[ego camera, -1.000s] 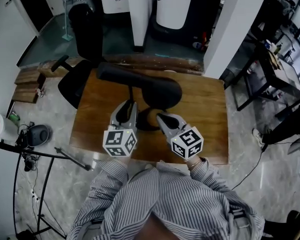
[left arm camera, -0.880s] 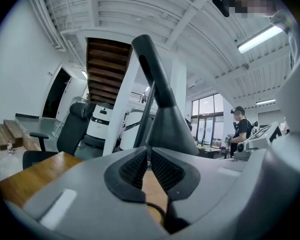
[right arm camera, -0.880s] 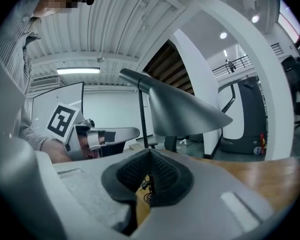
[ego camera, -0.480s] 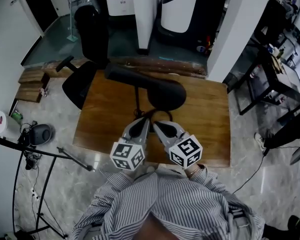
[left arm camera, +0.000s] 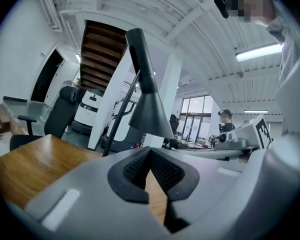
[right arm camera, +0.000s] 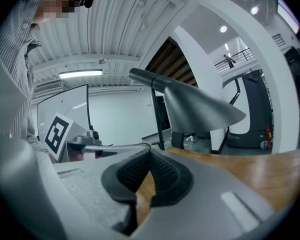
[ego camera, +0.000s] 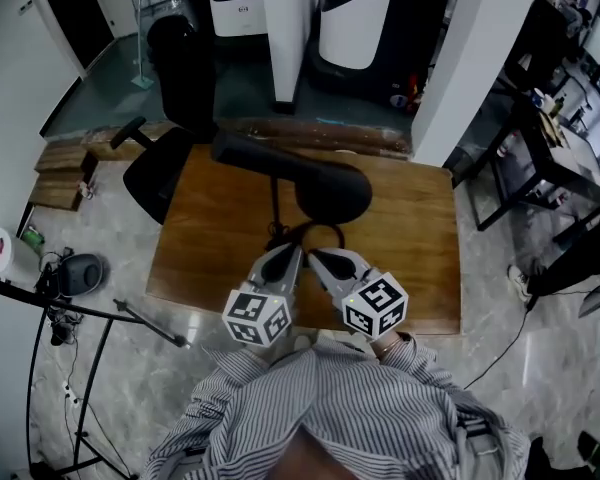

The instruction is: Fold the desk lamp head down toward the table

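Over table (ego camera: pixel 205 238) edge | left gripper (ego camera: pixel 287 253), right gripper (ego camera: pixel 316 256) seemingly level, tips converging | jaws pressed together

So the lamp head (ego camera: pixel 300 173) hangs across the middle of the worktop (ego camera: pixel 410 248), and its thin pole (ego camera: pixel 275 208) stands right ahead of the left tool (ego camera: pixel 294 252), so going straight forward is blocked. The right tool (ego camera: pixel 316 256) sits just beside it with barely any gap between them. There's bare wood wide open on both sides. An office chair (ego camera: pixel 160 163) crowds the far left corner.
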A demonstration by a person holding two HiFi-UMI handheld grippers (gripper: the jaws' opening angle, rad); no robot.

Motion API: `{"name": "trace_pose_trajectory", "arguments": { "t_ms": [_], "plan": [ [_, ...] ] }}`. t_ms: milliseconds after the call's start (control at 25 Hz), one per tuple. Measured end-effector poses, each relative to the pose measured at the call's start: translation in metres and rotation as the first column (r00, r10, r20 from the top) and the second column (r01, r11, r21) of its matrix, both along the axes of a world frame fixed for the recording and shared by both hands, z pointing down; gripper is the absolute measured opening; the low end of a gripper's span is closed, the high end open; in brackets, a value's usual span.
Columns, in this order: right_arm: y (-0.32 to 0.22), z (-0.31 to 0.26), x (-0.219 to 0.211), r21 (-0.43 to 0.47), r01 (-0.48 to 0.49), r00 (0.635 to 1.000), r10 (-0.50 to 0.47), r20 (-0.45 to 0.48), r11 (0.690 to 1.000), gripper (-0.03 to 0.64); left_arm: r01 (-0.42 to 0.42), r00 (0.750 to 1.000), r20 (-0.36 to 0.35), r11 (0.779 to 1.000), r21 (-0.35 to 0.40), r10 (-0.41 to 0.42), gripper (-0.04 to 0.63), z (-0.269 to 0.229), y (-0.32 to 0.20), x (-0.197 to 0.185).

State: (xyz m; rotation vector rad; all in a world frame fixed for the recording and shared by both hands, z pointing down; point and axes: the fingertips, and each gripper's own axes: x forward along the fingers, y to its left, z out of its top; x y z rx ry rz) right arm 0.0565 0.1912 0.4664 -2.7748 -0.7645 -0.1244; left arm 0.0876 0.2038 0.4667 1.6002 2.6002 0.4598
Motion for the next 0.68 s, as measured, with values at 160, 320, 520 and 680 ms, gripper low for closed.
{"name": "trace_pose_trajectory", "arguments": {
  "t_ms": [160, 320, 520, 680],
  "plan": [
    [-0.002, 0.006, -0.001, 0.016, 0.01, 1.0, -0.01, 0.017, 1.0, 0.002, -0.021, 1.0, 0.005, 1.0, 0.006, 0.021, 0.003, 0.001, -0.001, -0.005],
    [-0.002, 0.01, -0.004, 0.018, 0.014, 0.999, -0.015, 0.049, 1.0, 0.002, -0.018, 1.0, 0.02, 1.0, 0.011, 0.018, 0.003, 0.001, -0.001, -0.004],
    [0.0, 0.012, -0.007, 0.016, 0.015, 0.998, -0.016, 0.057, 1.0, 0.0, -0.016, 1.0, 0.023, 1.0, 0.017, 0.016, 0.003, 0.001, 0.002, -0.005],
    [-0.001, 0.013, -0.007, 0.01, 0.019, 0.998, -0.019, 0.062, 1.0, 0.001, -0.014, 1.0, 0.02, 1.0, 0.02, 0.013, 0.003, 0.004, 0.001, -0.004]
  ]
}}
